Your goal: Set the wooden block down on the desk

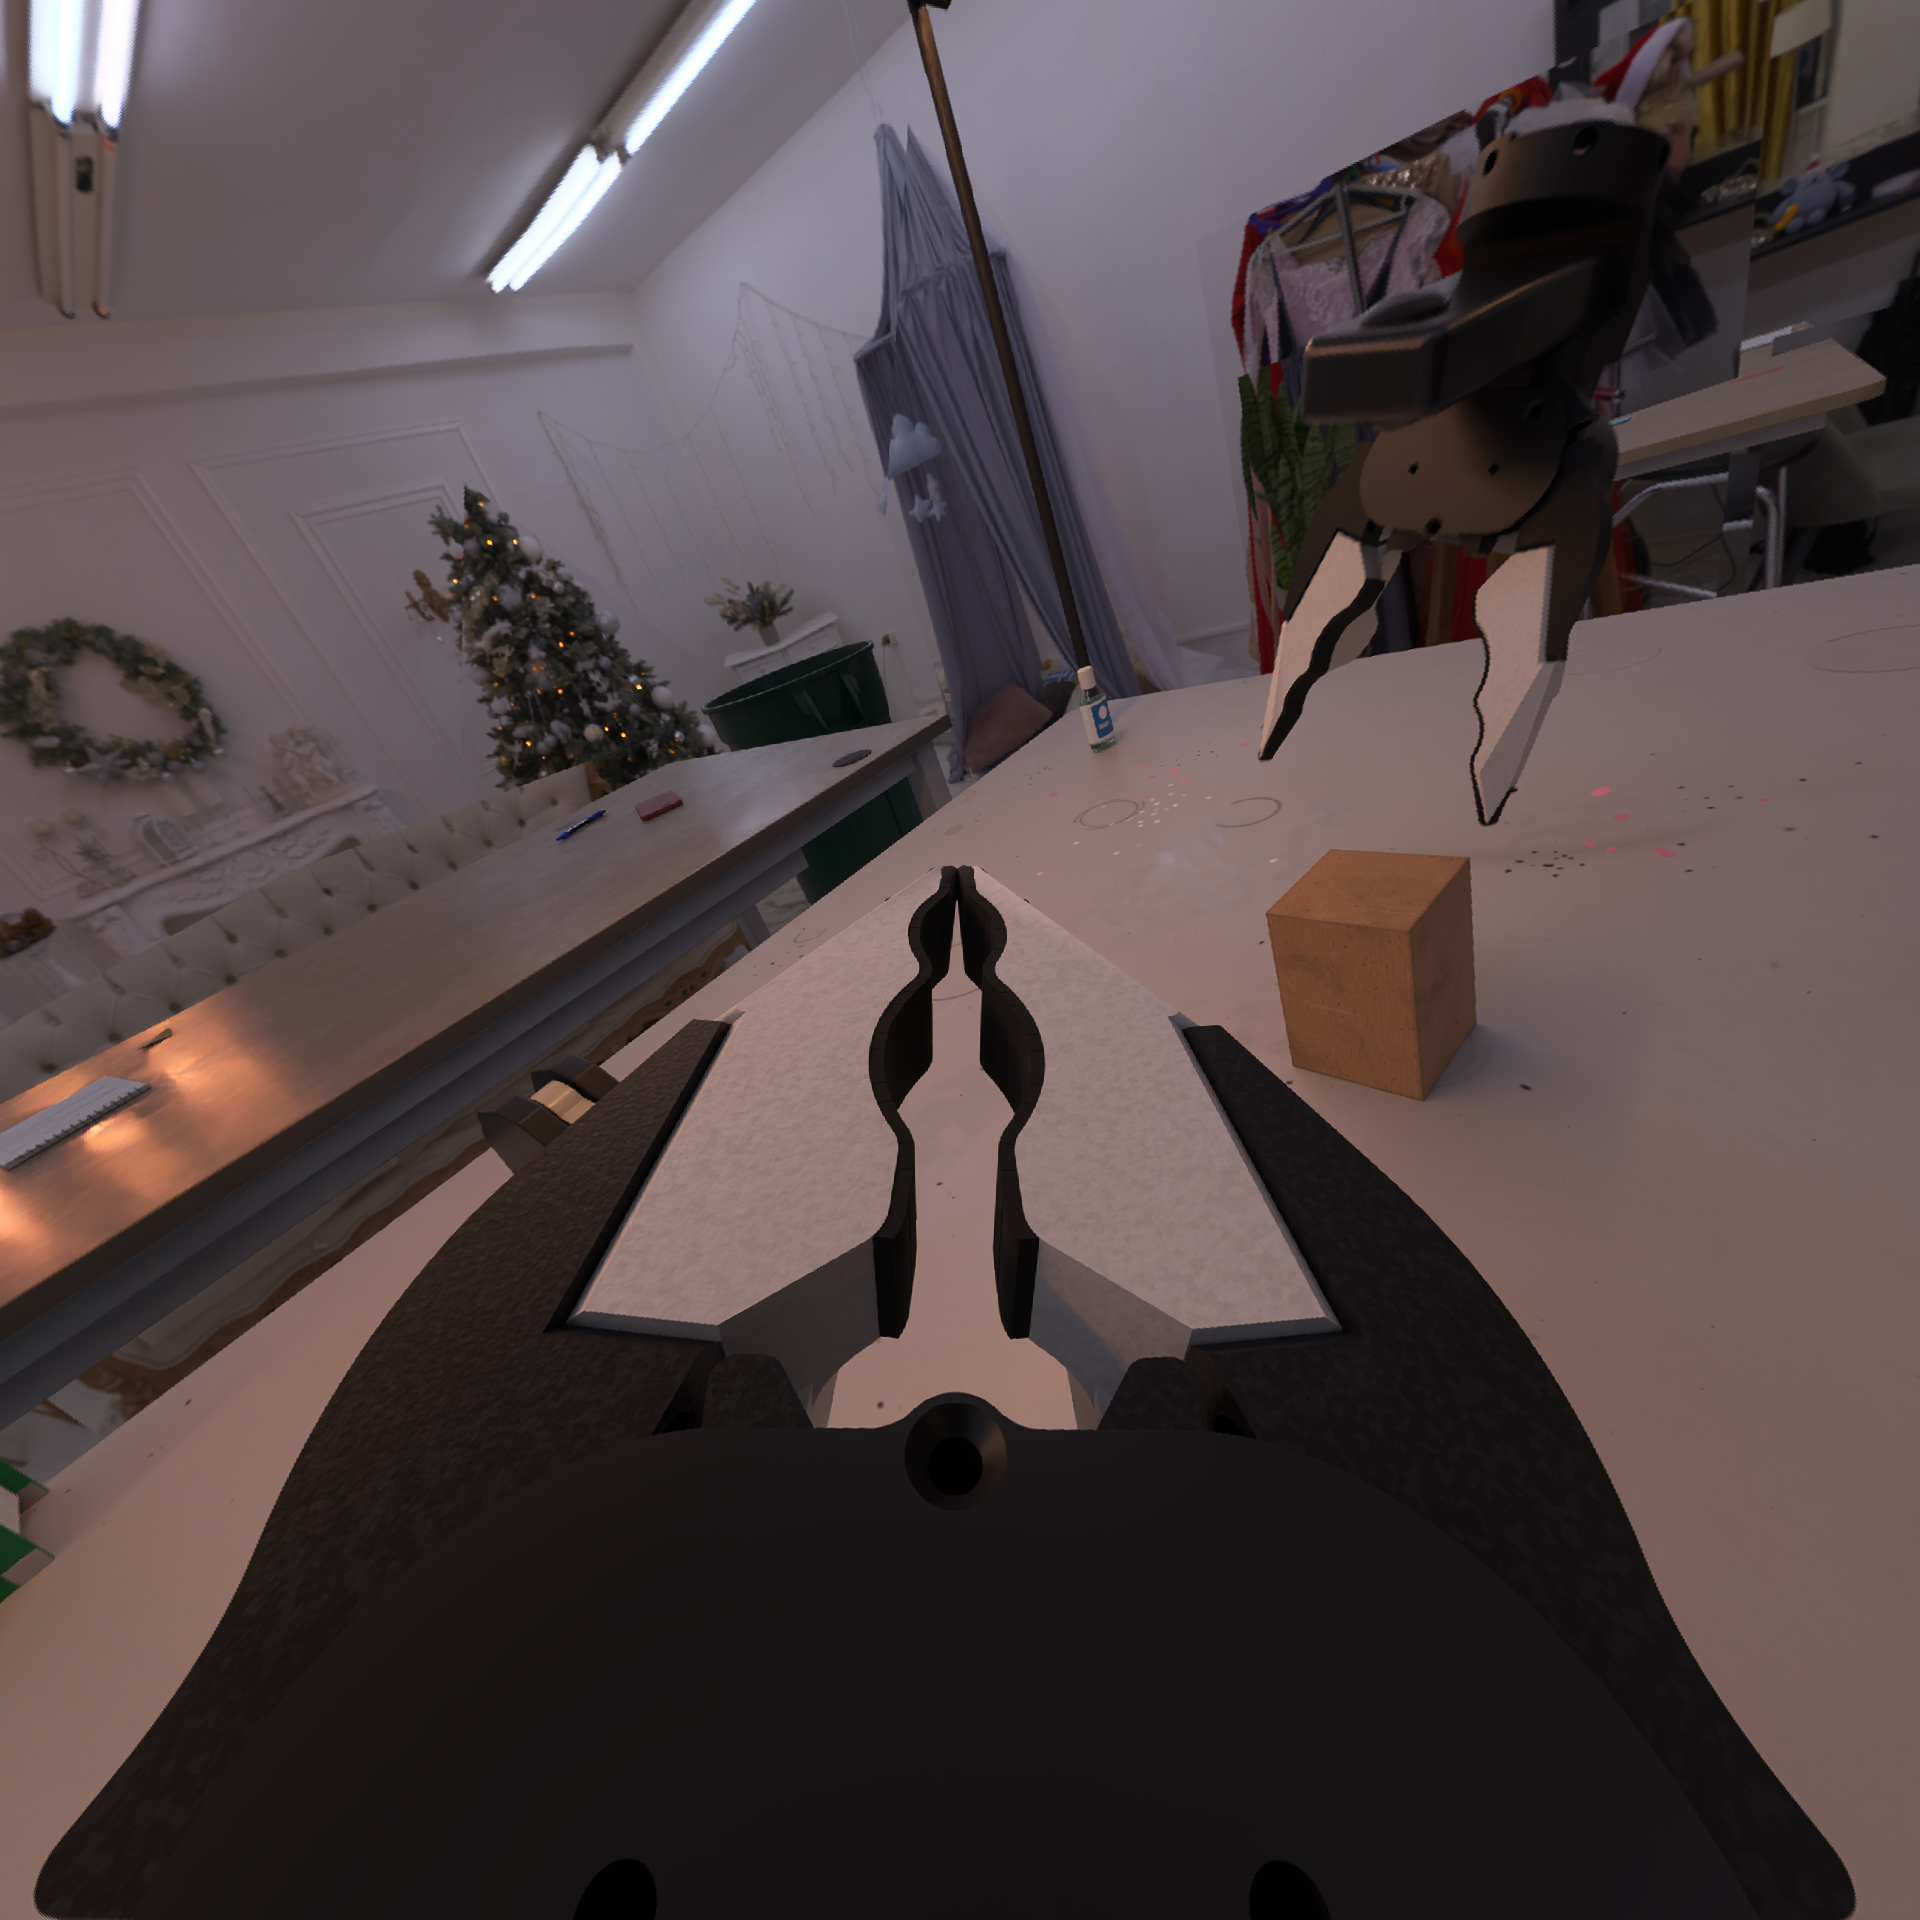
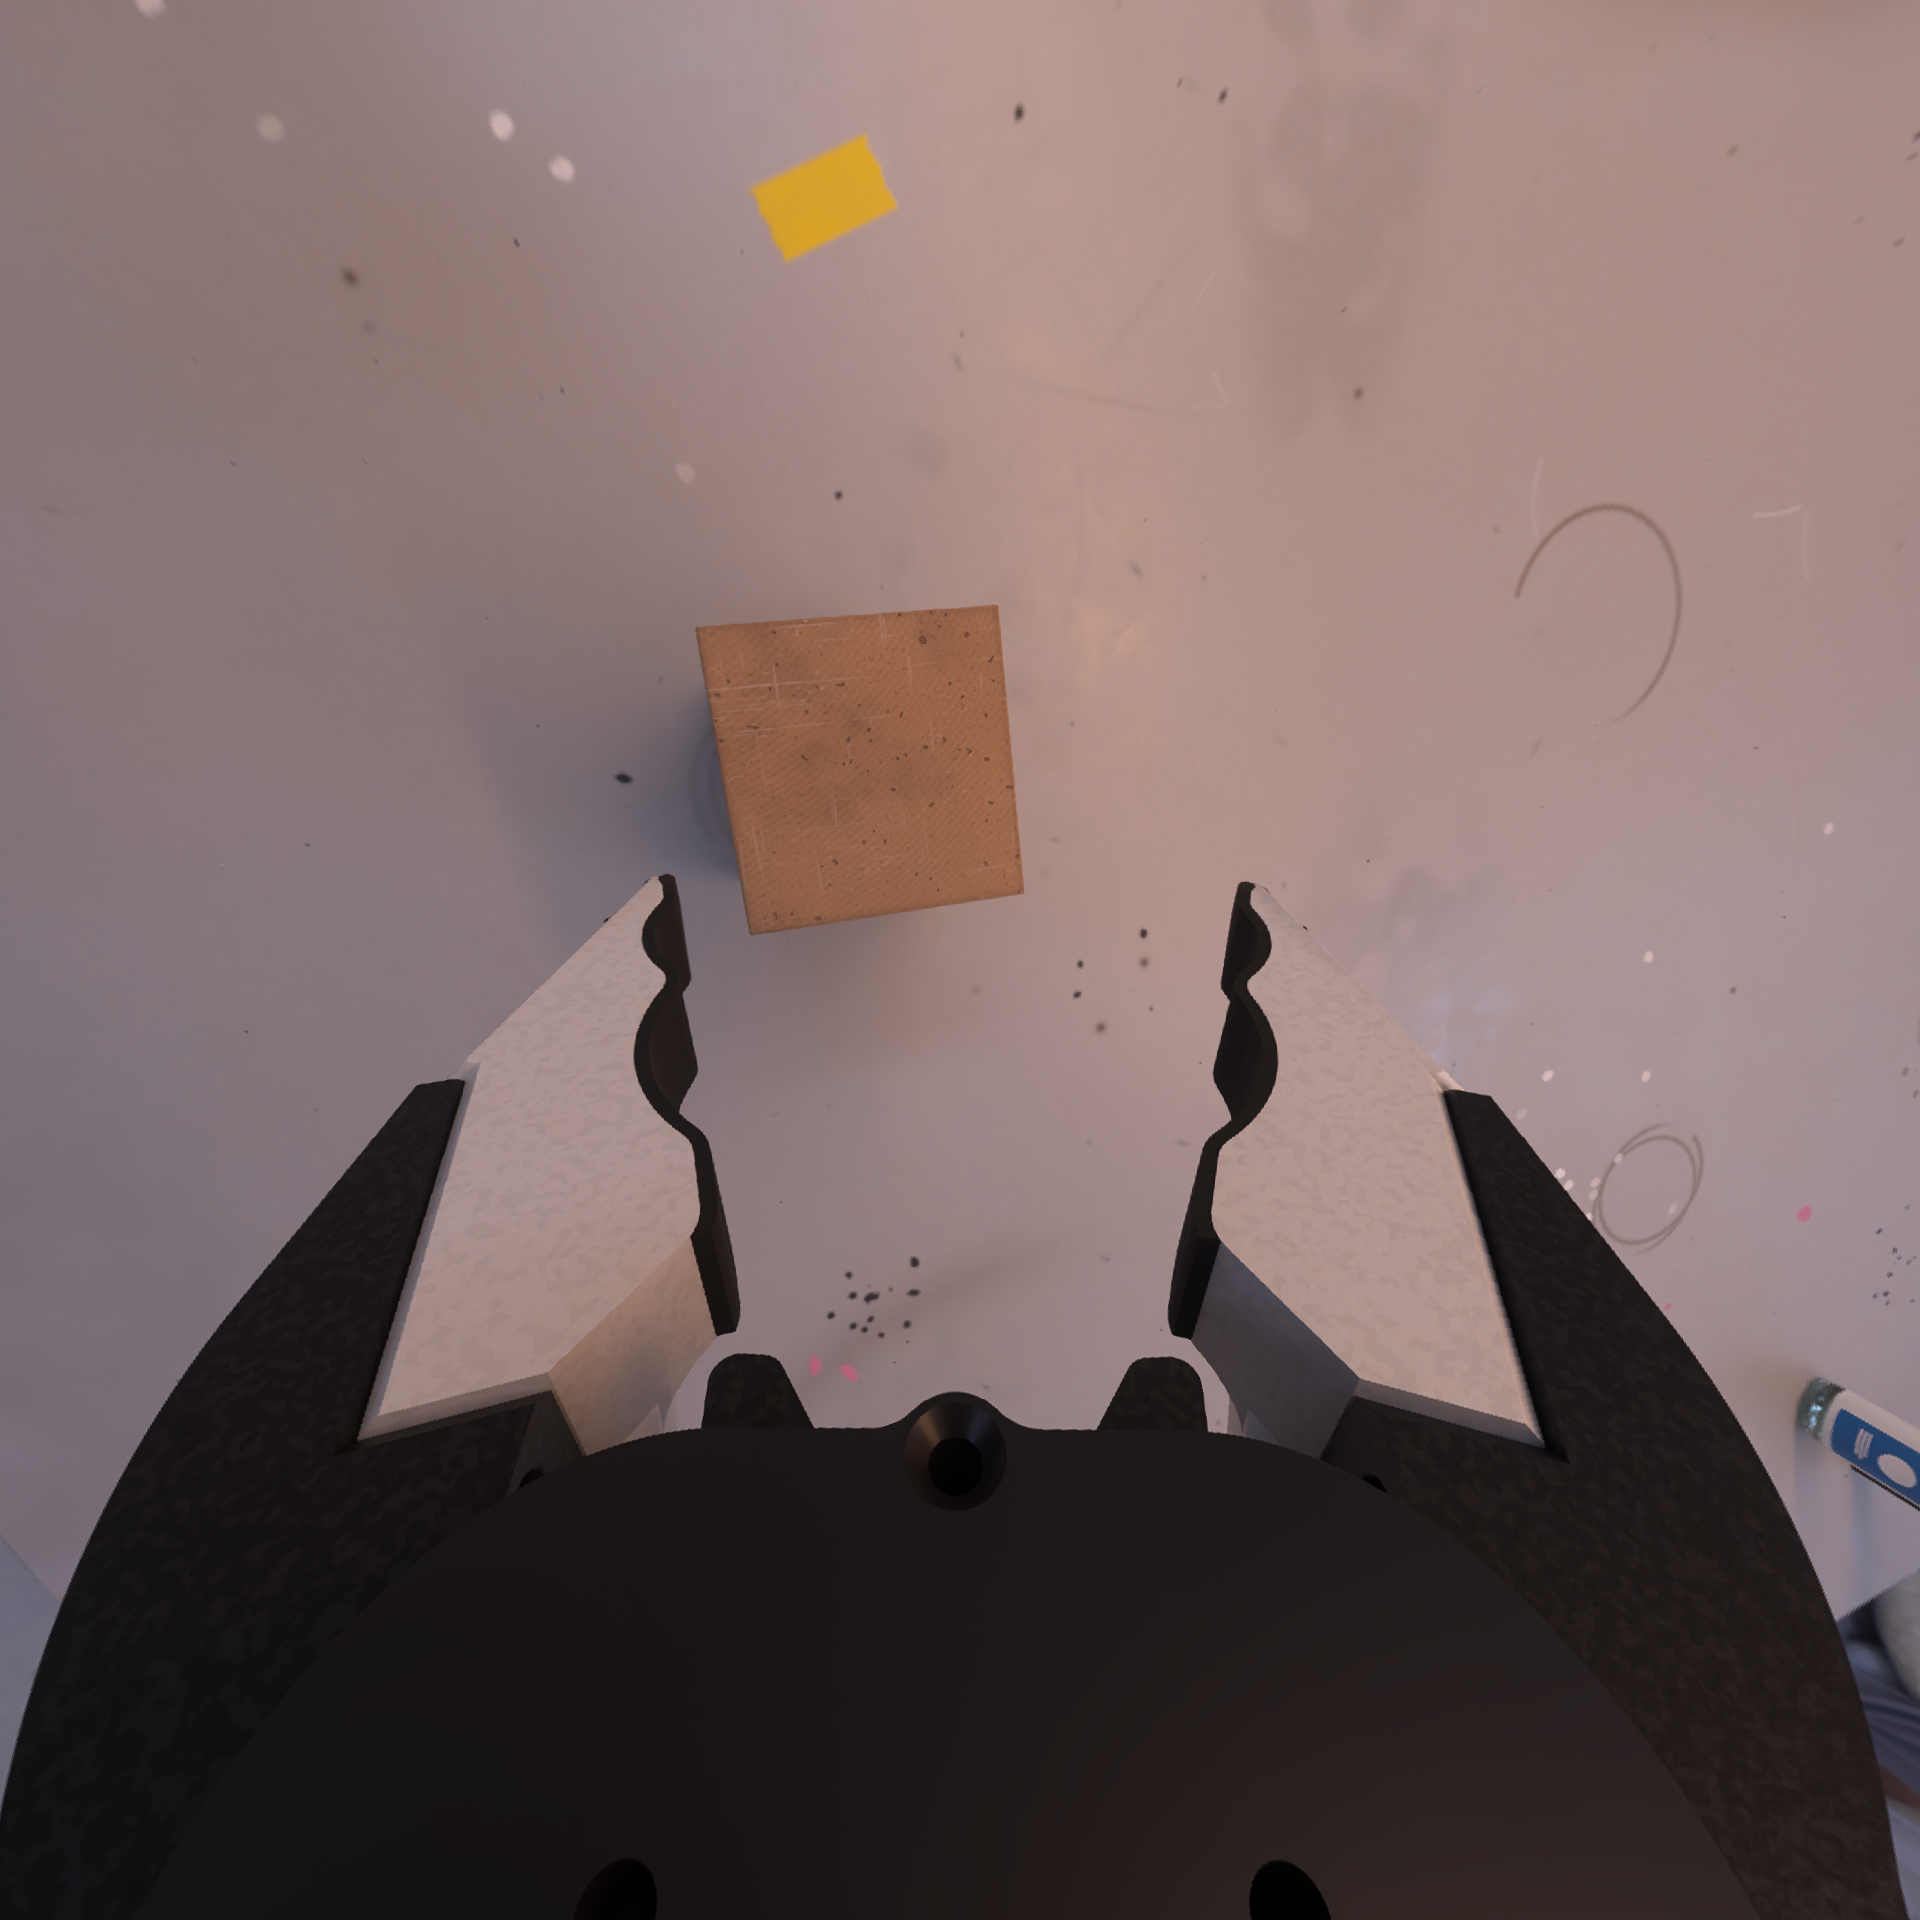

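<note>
Wooden block [image 2: 860, 767] sits on the surface [image 2: 1351, 312], directly below the released right gripper [image 2: 951, 914]; left gripper [image 1: 958, 883] clenched, empty, farther off.

Blue-and-white bottle [image 2: 1870, 1449] cut by right edge in right wrist view, lower half out of frame. Same bottle [image 1: 1099, 710] far off in left wrist view, label too small to make out. Wooden block [image 2: 860, 767] shows top face only from above (sides, underside hidden). Left tool [image 1: 958, 883] body blocks near tabletop [image 1: 1558, 1351]. Right tool [image 1: 1382, 764] rear merges with dark clutter behind, outline unclear.
</note>
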